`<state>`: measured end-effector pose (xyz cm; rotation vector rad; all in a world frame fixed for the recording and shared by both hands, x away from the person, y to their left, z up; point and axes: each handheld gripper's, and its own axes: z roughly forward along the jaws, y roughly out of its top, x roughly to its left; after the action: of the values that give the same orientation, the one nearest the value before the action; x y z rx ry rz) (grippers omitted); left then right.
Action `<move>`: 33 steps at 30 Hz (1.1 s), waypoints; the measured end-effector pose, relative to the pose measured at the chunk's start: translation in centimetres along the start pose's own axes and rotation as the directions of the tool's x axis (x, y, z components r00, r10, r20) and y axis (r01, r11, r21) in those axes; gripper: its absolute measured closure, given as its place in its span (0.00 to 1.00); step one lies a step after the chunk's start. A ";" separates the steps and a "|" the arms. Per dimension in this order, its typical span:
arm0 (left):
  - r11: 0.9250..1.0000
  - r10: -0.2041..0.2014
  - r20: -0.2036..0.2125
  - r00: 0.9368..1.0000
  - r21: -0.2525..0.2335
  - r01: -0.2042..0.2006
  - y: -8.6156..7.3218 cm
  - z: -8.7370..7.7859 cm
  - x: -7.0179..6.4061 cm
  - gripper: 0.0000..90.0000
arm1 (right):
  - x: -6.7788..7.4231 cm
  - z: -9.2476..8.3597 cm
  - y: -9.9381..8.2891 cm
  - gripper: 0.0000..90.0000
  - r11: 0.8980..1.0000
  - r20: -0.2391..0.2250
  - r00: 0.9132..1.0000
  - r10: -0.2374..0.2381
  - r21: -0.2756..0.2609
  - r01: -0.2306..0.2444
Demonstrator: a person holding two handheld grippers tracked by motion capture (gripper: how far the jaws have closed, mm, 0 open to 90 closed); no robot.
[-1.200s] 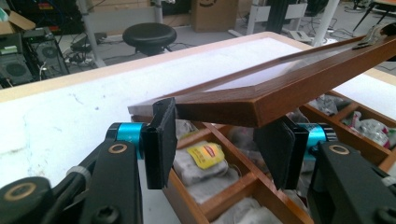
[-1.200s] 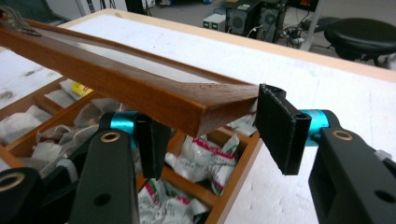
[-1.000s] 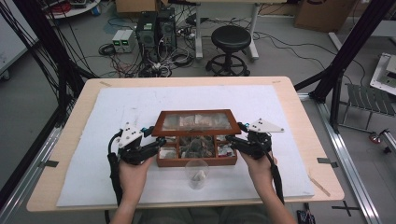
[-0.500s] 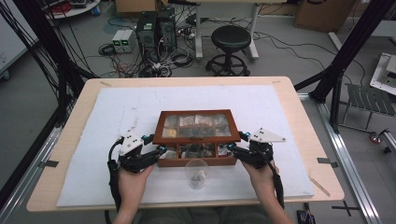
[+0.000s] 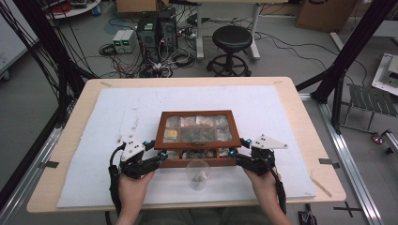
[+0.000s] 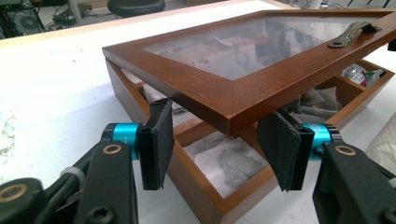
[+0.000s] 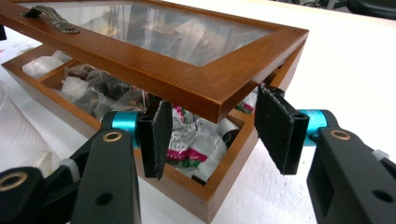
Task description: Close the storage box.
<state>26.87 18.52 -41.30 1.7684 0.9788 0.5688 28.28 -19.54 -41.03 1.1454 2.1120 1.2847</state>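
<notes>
- Right now I am working at a wooden box (image 5: 197,157) sitting on the white mat (image 5: 94,140) that is covering the surface (image 5: 61,122), toward the near edge.
- My left tongs (image 5: 162,157) are sitting at the box's near-left corner; in the left gripper view the pads (image 6: 156,142) are standing spread on either side of the lid (image 6: 243,88) corner, and I cannot tell whether they are pressing on it.
- My right tongs (image 5: 233,156) are sitting at the near-right corner, jaws likewise spread around the lid's corner, with a gap showing beside each pad (image 7: 275,133).
- That glass-paned lid is hanging tilted above the base, with its metal handle (image 7: 46,16) on the front rail.
- Inside, packets (image 7: 196,140) are filling the compartments.
- Just in front of the box, a clear cup (image 5: 198,174) is standing between my hands.
</notes>
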 end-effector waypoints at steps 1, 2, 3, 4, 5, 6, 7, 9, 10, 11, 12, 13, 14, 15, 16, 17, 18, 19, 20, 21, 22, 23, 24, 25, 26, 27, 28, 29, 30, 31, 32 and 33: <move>1.000 -0.003 0.002 1.000 0.000 0.003 -0.1 0.0 0.0 0.51 | 0.0 0.0 -0.1 0.53 1.000 0.003 1.000 -0.001 0.001 0.001; 1.000 -0.005 0.002 1.000 0.004 0.005 -0.2 0.0 0.0 0.51 | 0.0 0.1 -0.2 0.53 1.000 0.001 1.000 -0.002 0.002 0.002; 1.000 -0.005 0.004 1.000 0.007 0.005 -0.3 0.1 0.0 0.51 | 0.0 0.1 -0.3 0.53 1.000 0.002 1.000 -0.001 0.005 0.001; 1.000 -0.002 0.004 1.000 0.012 0.002 -0.4 0.0 -0.1 0.51 | 0.0 0.1 -0.4 0.54 1.000 -0.002 1.000 0.003 0.008 -0.003; 1.000 -0.005 0.011 1.000 0.013 0.005 -0.5 0.1 -0.1 0.51 | 0.1 0.2 -0.4 0.54 1.000 -0.006 1.000 0.001 0.010 -0.001; 1.000 -0.006 0.022 1.000 0.018 0.006 -0.5 0.1 -0.1 0.52 | 0.1 0.2 -0.5 0.55 1.000 -0.006 1.000 0.000 0.012 0.000; 1.000 -0.004 0.023 1.000 0.020 0.004 -0.6 0.1 -0.2 0.52 | 0.2 0.2 -0.7 0.55 1.000 -0.005 1.000 -0.002 0.011 0.002; 1.000 0.003 0.021 1.000 0.029 -0.004 -0.7 0.3 -0.4 0.52 | 0.2 0.3 -0.8 0.55 1.000 -0.006 1.000 -0.003 0.017 0.003; 0.999 0.007 0.018 1.000 0.033 -0.007 -0.8 0.3 -0.4 0.52 | 0.2 0.3 -0.9 0.55 1.000 -0.008 1.000 -0.001 0.016 0.001; 0.999 0.007 0.019 1.000 0.035 -0.008 -0.8 0.4 -0.4 0.52 | 0.2 0.3 -1.0 0.55 1.000 -0.008 1.000 -0.001 0.017 0.001; 0.999 0.004 0.021 1.000 0.039 -0.005 -0.9 0.5 -0.5 0.52 | 0.2 0.4 -1.0 0.55 1.000 -0.009 1.000 0.000 0.021 0.000; 0.999 0.004 0.021 1.000 0.044 -0.005 -1.0 0.5 -0.5 0.52 | 0.2 0.4 -1.1 0.55 1.000 -0.006 1.000 -0.005 0.023 0.005; 0.999 0.004 0.019 1.000 0.045 -0.005 -1.0 0.5 -0.5 0.52 | 0.2 0.4 -1.2 0.55 1.000 -0.007 1.000 -0.001 0.029 0.001; 0.999 0.003 0.019 1.000 0.046 -0.004 -1.1 0.4 -0.6 0.52 | 0.2 0.4 -1.3 0.55 1.000 -0.008 1.000 -0.004 0.030 0.004; 0.999 0.004 0.018 1.000 0.050 -0.005 -1.2 0.4 -0.6 0.52 | 0.2 0.3 -1.4 0.55 1.000 -0.008 1.000 -0.002 0.031 0.002; 0.999 0.007 0.016 1.000 0.050 -0.007 -1.2 0.4 -0.7 0.52 | 0.3 0.3 -1.4 0.55 0.999 -0.008 1.000 -0.006 0.033 0.006; 0.999 0.006 0.016 1.000 0.050 -0.007 -1.3 0.3 -0.7 0.52 | 0.3 0.3 -1.4 0.55 0.999 -0.005 1.000 -0.010 0.034 0.010; 0.999 0.008 0.014 1.000 0.051 -0.009 -1.3 0.3 -0.7 0.52 | 0.3 0.3 -1.5 0.55 0.999 -0.006 1.000 -0.009 0.036 0.009; 0.999 0.006 0.013 1.000 0.051 -0.007 -1.4 0.3 -0.8 0.52 | 0.3 0.3 -1.5 0.55 0.999 -0.006 1.000 -0.010 0.037 0.010; 0.998 0.007 0.013 1.000 0.054 -0.007 -1.5 0.3 -0.8 0.52 | 0.4 0.3 -1.6 0.55 0.999 -0.004 1.000 -0.012 0.039 0.012; 0.998 0.003 0.016 1.000 0.055 -0.004 -1.6 0.3 -0.8 0.52 | 0.4 0.3 -1.7 0.55 0.999 -0.004 1.000 -0.010 0.040 0.010; 0.998 0.003 0.016 1.000 0.057 -0.004 -1.6 0.3 -0.8 0.52 | 0.3 0.3 -1.8 0.55 0.999 -0.006 1.000 -0.010 0.042 0.010; 0.998 0.004 0.012 1.000 0.061 -0.005 -1.7 0.3 -0.8 0.52 | 0.3 0.3 -1.9 0.55 0.999 -0.005 1.000 -0.009 0.044 0.010; 0.998 0.006 0.011 1.000 0.062 -0.007 -1.7 0.3 -0.8 0.51 | 0.3 0.3 -2.0 0.55 0.999 -0.006 1.000 -0.008 0.048 0.009; 0.998 0.008 0.009 1.000 0.064 -0.008 -1.8 0.3 -0.8 0.51 | 0.3 0.3 -2.1 0.55 0.999 -0.006 1.000 -0.007 0.047 0.008; 0.998 0.010 0.007 1.000 0.066 -0.010 -1.8 0.3 -0.9 0.51 | 0.3 0.2 -2.1 0.55 0.999 -0.005 1.000 -0.004 0.047 0.005; 0.998 0.009 0.005 1.000 0.065 -0.009 -1.8 0.3 -0.9 0.51 | 0.4 0.2 -2.2 0.55 0.999 -0.004 1.000 -0.005 0.050 0.005; 0.998 0.010 0.006 1.000 0.066 -0.011 -1.8 0.3 -0.9 0.51 | 0.4 0.2 -2.2 0.54 0.999 -0.003 1.000 -0.005 0.049 0.005; 0.997 0.013 0.004 1.000 0.069 -0.013 -1.9 0.3 -1.0 0.50 | 0.3 0.2 -2.3 0.54 0.999 -0.004 1.000 -0.006 0.050 0.006; 0.998 0.012 0.001 1.000 0.066 -0.012 -1.9 0.3 -1.0 0.50 | 0.3 0.2 -2.3 0.54 0.999 -0.005 1.000 -0.004 0.050 0.004; 0.998 0.015 0.000 1.000 0.067 -0.015 -1.9 0.3 -1.0 0.50 | 0.3 0.2 -2.4 0.54 0.999 -0.006 1.000 0.000 0.050 0.001; 0.998 0.017 -0.001 1.000 0.067 -0.017 -1.9 0.3 -1.1 0.50 | 0.3 0.2 -2.4 0.54 0.999 -0.006 1.000 0.001 0.049 -0.001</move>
<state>25.79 17.85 -43.12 1.8373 0.9949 0.5534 27.18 -19.77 -43.16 1.1642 2.1586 1.2451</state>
